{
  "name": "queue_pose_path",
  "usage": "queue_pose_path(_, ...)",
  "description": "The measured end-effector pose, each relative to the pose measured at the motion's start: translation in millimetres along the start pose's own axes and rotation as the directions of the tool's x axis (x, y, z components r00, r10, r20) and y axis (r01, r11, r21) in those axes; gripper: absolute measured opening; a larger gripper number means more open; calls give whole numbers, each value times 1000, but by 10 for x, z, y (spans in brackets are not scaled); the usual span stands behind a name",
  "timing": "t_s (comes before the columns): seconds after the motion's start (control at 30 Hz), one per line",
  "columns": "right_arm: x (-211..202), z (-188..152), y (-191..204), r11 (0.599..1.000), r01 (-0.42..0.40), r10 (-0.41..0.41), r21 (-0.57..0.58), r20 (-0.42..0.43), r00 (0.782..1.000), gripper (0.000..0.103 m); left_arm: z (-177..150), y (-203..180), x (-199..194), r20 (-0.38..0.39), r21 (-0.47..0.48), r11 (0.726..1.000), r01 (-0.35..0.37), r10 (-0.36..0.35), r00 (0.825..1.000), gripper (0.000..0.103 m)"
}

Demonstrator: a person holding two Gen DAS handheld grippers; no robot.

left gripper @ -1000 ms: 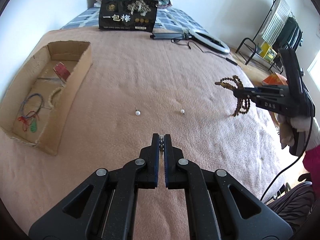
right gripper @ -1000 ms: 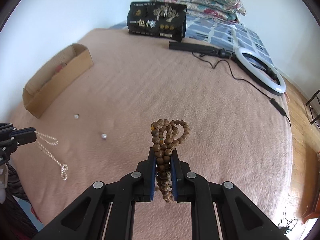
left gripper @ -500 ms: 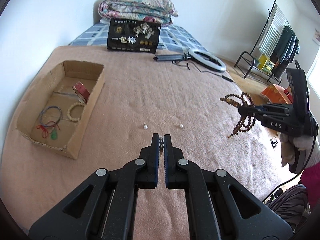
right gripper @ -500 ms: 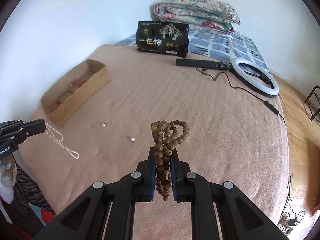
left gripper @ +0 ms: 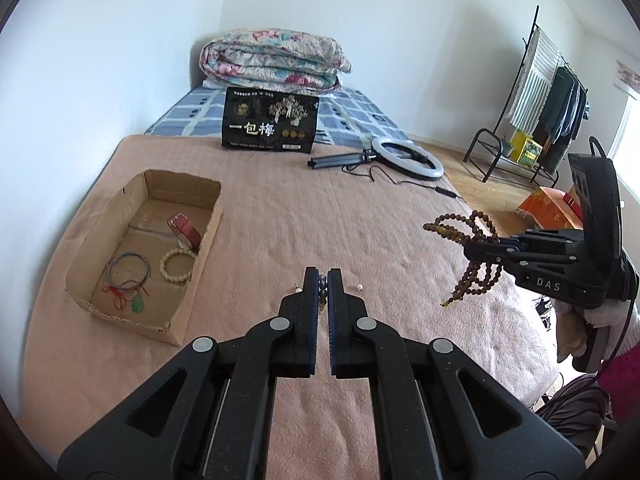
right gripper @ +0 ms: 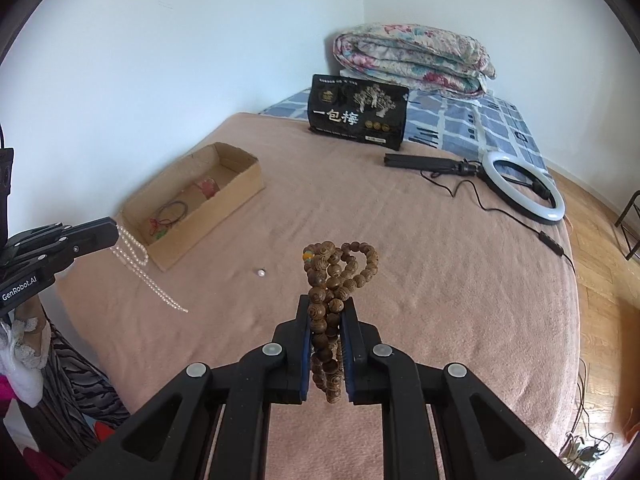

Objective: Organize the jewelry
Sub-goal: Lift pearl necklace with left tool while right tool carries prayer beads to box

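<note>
My left gripper (left gripper: 323, 280) is shut on a white pearl necklace (right gripper: 138, 265), which hangs from its tip above the bed's front left corner. Only a few beads show between its fingers in the left wrist view. My right gripper (right gripper: 328, 306) is shut on a brown wooden bead strand (right gripper: 334, 276), also seen dangling in the left wrist view (left gripper: 472, 256). Both are held in the air above the pink blanket. The open cardboard box (left gripper: 176, 332) lies to the left with a red watch (left gripper: 185, 229), a cream bead bracelet (left gripper: 178, 265) and thin cord bracelets (left gripper: 128, 272) inside.
Loose pearl earrings lie on the blanket: one shows at mid-bed (right gripper: 261, 273), another beside my left fingers (left gripper: 360, 288). A black gift box (left gripper: 270, 124), a ring light (left gripper: 408, 159) with tripod and cable, and folded quilts (left gripper: 276, 60) sit farther back. A clothes rack (left gripper: 536, 108) stands right.
Both grippers have risen and pulled back from the bed with their strands. The views now take in more of the room, and the box looks smaller and farther.
</note>
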State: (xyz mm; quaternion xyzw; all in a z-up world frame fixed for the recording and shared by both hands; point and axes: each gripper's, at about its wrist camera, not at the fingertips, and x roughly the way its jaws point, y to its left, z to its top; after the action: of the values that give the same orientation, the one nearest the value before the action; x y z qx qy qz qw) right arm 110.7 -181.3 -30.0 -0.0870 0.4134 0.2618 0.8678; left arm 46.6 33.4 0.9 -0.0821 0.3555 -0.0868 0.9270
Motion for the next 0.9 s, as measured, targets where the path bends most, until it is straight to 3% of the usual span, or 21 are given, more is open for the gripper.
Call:
queue_pose_path(0.4, -38, 248, 515, 997, -45, 48, -65, 36, 998, 11, 164, 369, -264, 63, -28, 999, -30, 31, 998, 2)
queue_pose_path(0.9, 304, 688, 1094, 986, -109, 116, -124, 53, 992, 11, 427, 1266, -402, 99, -122, 986, -116, 128, 987, 2)
